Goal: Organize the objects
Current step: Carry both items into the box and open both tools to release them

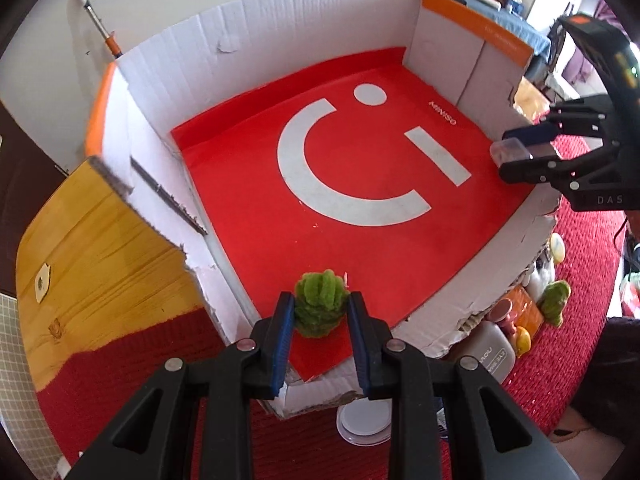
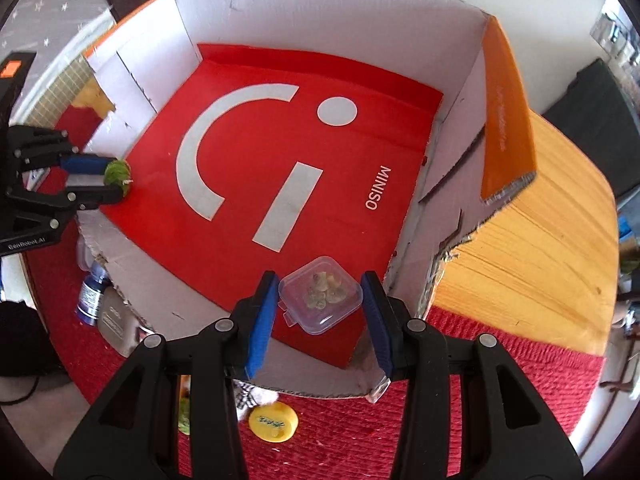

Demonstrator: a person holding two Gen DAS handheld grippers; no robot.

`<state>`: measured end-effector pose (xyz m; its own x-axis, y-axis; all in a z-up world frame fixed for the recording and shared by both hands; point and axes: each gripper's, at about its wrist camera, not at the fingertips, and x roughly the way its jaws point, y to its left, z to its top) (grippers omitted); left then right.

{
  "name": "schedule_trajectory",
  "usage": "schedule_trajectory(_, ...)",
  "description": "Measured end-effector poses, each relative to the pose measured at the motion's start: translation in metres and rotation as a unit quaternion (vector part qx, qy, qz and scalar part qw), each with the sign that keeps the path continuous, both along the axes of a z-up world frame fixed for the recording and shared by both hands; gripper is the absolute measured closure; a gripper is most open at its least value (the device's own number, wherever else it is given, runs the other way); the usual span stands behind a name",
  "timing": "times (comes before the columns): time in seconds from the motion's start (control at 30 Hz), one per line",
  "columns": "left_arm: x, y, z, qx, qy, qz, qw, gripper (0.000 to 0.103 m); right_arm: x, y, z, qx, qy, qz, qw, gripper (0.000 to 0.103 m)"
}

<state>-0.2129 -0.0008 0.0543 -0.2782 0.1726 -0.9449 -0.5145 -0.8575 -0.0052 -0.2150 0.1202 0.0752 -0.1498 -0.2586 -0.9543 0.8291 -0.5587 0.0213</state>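
Red knit rug (image 2: pixel 500 380) with a shallow white cardboard box (image 1: pixel 304 20) on it, both grippers reaching in

Left gripper (image 1: pixel 320 304) has its blue pads clamped on a fuzzy green cactus toy (image 1: pixel 320 304) at the box's near edge; right gripper (image 2: pixel 320 296) pinches a little clear square plastic tub (image 2: pixel 320 294) of pale lumps, over the glossy red liner sheet (image 2: pixel 360 152). Bottles, a yellow lid (image 2: pixel 273 420) outside

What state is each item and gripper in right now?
left gripper: shut on the green fuzzy toy, over the box's near corner.
right gripper: shut on the clear lidded container, lid closed.
cardboard box: open-topped, torn walls, lined with the red bag.
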Motion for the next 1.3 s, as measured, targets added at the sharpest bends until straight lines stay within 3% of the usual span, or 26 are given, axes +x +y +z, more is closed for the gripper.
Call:
schedule_trajectory(0.27,-0.007,0.002,0.0,-0.018,-0.019,-0.016,0.9995,0.074,-0.001,-0.006,-0.002,0.037,-0.004,0.031,0.999,0.062)
schedule_trajectory(0.63,0.001,0.008,0.002,-0.051,-0.021,-0.048,0.9974,0.074,0.012,-0.013,-0.006,0.092,0.027,0.083,0.992,0.061)
schedule_trajectory(1.13,0.008,0.005,0.015,-0.048,-0.023,-0.053,0.9972,0.074,0.014,-0.011,0.001,0.094,0.02,0.09,0.991,0.062)
schedule_trajectory(1.3,0.005,0.011,0.001,-0.048,-0.023,-0.053,0.9972,0.074,0.016,-0.013,0.001,0.093,0.02,0.089,0.991,0.062)
